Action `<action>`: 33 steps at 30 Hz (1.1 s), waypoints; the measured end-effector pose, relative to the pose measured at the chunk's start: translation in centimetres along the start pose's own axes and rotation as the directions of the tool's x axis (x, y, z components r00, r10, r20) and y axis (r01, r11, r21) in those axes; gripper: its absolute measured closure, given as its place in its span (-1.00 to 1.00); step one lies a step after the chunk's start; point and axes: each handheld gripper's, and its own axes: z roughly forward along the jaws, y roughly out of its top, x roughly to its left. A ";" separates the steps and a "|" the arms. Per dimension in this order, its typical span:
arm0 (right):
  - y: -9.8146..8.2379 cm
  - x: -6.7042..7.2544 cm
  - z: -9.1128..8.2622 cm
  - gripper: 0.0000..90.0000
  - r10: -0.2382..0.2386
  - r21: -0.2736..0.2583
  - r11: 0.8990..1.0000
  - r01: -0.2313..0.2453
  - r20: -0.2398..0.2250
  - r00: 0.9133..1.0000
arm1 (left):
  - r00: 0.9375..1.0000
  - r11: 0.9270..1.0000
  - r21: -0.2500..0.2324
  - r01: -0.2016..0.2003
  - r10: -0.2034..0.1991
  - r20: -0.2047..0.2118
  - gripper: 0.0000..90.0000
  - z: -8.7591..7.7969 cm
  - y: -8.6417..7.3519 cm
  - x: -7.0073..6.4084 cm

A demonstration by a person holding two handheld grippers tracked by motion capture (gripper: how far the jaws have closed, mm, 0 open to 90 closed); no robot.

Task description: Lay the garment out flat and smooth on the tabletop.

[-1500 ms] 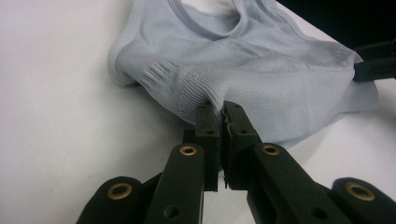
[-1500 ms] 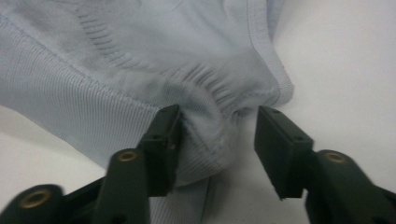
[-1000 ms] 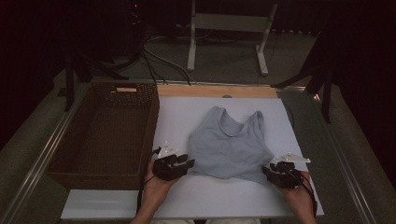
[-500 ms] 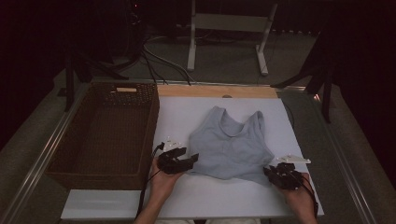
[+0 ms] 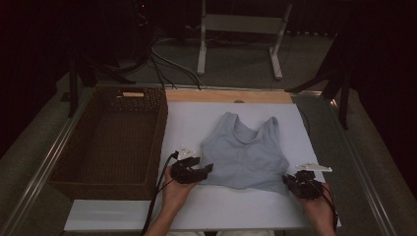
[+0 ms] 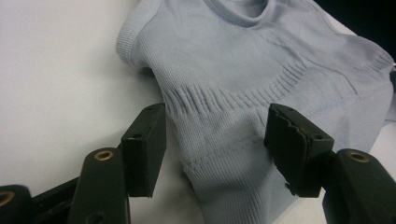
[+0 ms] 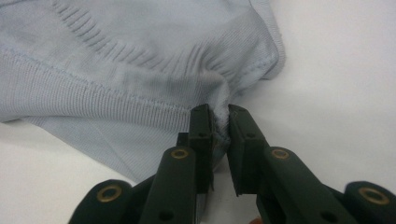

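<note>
Meanwhile, no readable label on the pale blue knit top [image 5: 244, 156]: right gripper [image 7: 221, 122], just closing, pinches its hem corner; left gripper [image 6: 215, 135] gapes w/ hem between.

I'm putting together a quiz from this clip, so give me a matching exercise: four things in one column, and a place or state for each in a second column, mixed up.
Column one:
1. left tongs
2. right tongs
3. wicker basket
4. grey top

Column two:
A. lies flat on the white sheet, straps pointing away from the person
B. pinched on the garment's hem corner
C. stands at the left of the white sheet
D. jaws apart, with the hem between them and not pressed

Pairs: 1-D, 2-B, 3-C, 4-A
</note>
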 end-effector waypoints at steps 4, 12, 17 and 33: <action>0.0 0.0 0.0 0.78 0.002 -0.005 1.000 -0.002 -0.003 1.000 | 1.000 1.000 0.009 0.017 -0.017 0.001 -0.08 0.4 0.0 0.1; 0.0 0.0 -0.2 0.74 -0.008 -0.013 1.000 0.007 -0.014 1.000 | 1.000 1.000 0.019 0.006 -0.006 -0.011 0.47 0.9 0.3 -0.3; -0.1 0.0 -0.3 0.59 -0.013 -0.016 1.000 0.012 -0.024 1.000 | 0.999 0.999 0.025 -0.029 0.029 -0.016 0.91 0.8 0.6 -0.4; 0.0 0.3 -0.2 0.26 -0.031 -0.024 0.999 0.029 -0.054 0.998 | 0.997 0.999 -0.034 0.001 -0.004 -0.072 0.97 -0.4 1.2 0.6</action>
